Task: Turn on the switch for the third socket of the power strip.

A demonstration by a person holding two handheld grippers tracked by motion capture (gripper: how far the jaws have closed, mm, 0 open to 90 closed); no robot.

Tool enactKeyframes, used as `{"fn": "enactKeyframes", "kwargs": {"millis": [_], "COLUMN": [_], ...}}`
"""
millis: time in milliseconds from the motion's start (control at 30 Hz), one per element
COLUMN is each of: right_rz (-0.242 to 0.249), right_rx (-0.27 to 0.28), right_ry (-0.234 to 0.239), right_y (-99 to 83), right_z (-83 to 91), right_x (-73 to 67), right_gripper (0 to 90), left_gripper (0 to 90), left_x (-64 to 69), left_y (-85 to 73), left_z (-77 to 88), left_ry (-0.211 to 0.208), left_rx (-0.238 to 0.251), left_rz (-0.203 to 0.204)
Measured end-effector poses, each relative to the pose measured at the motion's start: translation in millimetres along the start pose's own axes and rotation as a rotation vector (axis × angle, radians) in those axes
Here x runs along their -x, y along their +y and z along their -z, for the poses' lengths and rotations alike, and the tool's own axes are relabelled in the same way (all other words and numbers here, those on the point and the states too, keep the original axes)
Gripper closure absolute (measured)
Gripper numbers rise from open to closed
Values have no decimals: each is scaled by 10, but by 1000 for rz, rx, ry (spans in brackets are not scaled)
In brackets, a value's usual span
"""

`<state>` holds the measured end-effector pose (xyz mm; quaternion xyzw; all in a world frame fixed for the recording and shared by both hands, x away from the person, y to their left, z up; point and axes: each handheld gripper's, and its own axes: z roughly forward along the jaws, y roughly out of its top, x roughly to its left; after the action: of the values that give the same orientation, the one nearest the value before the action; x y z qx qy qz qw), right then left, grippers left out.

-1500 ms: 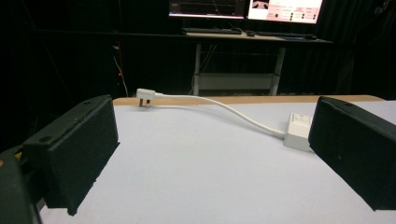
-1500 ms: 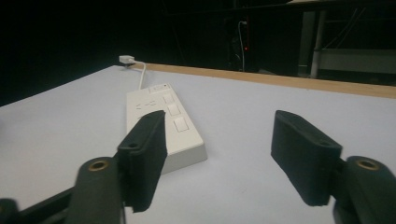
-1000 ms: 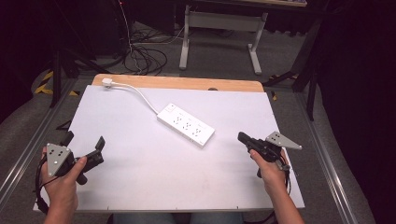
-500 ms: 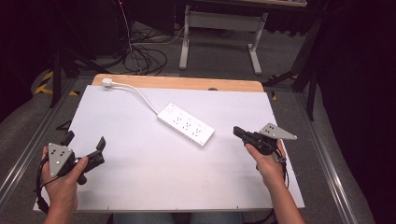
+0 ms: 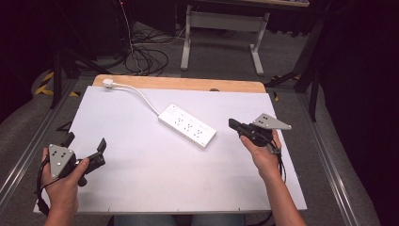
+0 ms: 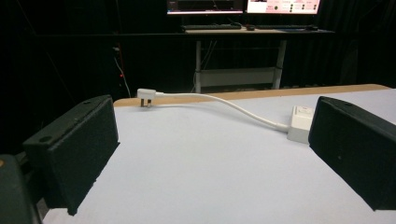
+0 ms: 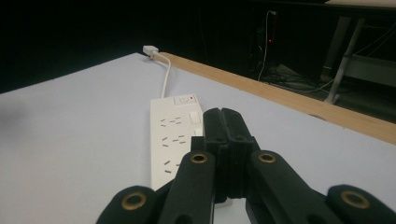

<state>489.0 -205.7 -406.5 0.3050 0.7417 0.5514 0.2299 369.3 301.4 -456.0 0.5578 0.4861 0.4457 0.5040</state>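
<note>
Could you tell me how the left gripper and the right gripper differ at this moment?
The black left gripper has its jaws wide apart; the black right gripper has its jaws pressed together. The left one sits by the table's near left edge, far from the white power strip; the right one points at the strip's near end. Both are empty.

Overhead plus two low views, power strip (image 5: 187, 125) shared

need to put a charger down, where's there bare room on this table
Widest free patch: the white table top between the left claw, the power strip and the near edge. Also bare: the far left corner, bordered by the cable and plug. Crowded: the strip between the power strip's right end and the shut right claw.
</note>
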Motion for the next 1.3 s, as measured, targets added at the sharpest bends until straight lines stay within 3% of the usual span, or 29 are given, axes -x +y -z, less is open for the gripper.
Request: {"fn": "enactKeyframes", "kwargs": {"millis": [700,1300], "right_rz": [64,63], "right_rx": [-42,-86], "right_ry": [42,55], "right_y": [136,136], "right_z": [-328,-459], "right_x": [-227,-193], "right_gripper": [900,900], "left_gripper": [21,21], "left_x": [3,-1], "left_y": [-2,-11], "left_z": [-11,-22], "left_ry": [-7,-4], "left_rx": [-2,-8], "left_rz": [-10,-5]}}
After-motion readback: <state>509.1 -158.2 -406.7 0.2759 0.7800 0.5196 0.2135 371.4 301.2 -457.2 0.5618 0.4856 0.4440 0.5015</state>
